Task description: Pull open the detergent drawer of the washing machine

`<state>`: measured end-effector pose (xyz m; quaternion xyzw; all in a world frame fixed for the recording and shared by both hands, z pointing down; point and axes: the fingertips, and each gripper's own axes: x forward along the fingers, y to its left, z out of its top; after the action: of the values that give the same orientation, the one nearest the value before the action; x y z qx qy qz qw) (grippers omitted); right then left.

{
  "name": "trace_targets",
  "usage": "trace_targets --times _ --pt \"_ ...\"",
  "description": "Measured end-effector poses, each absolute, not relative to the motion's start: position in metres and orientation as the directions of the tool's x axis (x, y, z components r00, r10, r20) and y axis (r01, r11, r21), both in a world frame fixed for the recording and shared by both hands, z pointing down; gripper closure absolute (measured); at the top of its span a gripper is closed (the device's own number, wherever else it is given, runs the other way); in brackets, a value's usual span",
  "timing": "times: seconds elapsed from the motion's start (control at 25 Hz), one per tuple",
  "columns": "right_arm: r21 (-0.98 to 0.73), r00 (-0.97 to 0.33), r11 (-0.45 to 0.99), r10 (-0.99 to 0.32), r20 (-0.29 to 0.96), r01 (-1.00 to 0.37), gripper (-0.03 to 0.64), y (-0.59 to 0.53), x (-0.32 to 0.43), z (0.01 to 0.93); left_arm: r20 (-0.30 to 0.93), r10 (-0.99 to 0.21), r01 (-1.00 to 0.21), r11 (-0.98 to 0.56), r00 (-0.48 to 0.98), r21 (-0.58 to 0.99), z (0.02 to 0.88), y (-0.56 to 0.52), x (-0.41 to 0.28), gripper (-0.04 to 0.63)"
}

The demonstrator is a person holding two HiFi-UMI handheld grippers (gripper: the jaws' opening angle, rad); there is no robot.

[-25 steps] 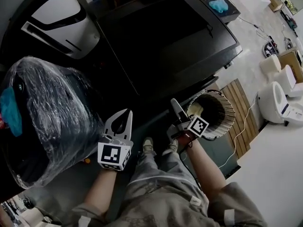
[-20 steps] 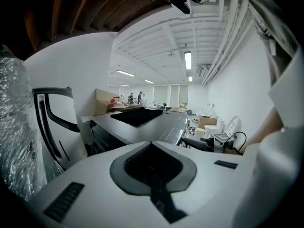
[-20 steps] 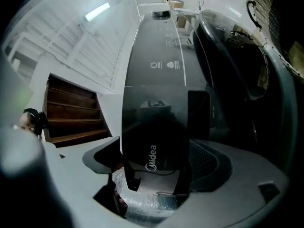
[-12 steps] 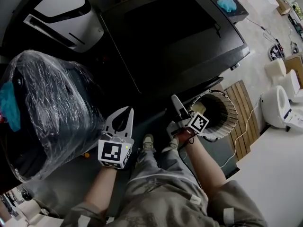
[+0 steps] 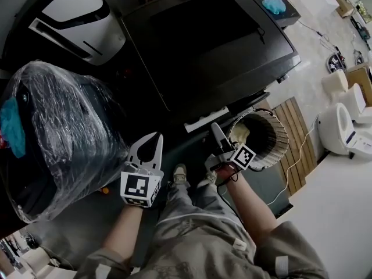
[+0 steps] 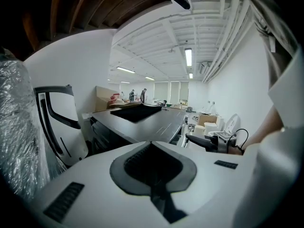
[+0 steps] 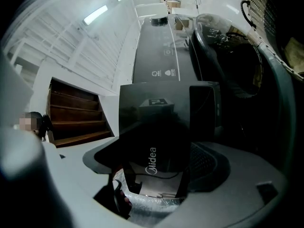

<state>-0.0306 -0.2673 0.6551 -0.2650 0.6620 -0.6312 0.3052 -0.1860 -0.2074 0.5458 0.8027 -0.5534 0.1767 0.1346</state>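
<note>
The dark washing machine (image 5: 209, 39) fills the upper middle of the head view. Its detergent drawer (image 5: 206, 119) stands partly out of the front edge and shows a white strip of its inside. My right gripper (image 5: 215, 130) is shut on the drawer's dark front panel (image 7: 161, 122), which carries a pale logo and sits between the jaws in the right gripper view (image 7: 159, 163). My left gripper (image 5: 152, 141) hangs left of the drawer, apart from the machine, shut with nothing in it. In its own view the left gripper (image 6: 152, 167) looks across the machine's top (image 6: 142, 122).
A bulky appliance wrapped in clear film (image 5: 58, 138) stands at the left. A white appliance (image 5: 75, 16) is behind it. A round slatted basket (image 5: 261, 135) and a wooden slat mat (image 5: 299, 141) lie right of the drawer. The person's feet (image 5: 181, 176) are just below.
The drawer has slid out of the machine with the right gripper on it, and its white inside now shows. The left gripper has stayed put.
</note>
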Motion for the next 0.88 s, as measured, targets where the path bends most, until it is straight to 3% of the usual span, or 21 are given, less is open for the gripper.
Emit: trace_targets --times 0.88 --pt "-0.998 -0.675 0.058 -0.735 -0.06 0.026 0.198 -0.184 0.025 0.655 0.446 -0.795 -0.896 -0.442 0.411 0.039 0.536 -0.186 -0.141 0.581"
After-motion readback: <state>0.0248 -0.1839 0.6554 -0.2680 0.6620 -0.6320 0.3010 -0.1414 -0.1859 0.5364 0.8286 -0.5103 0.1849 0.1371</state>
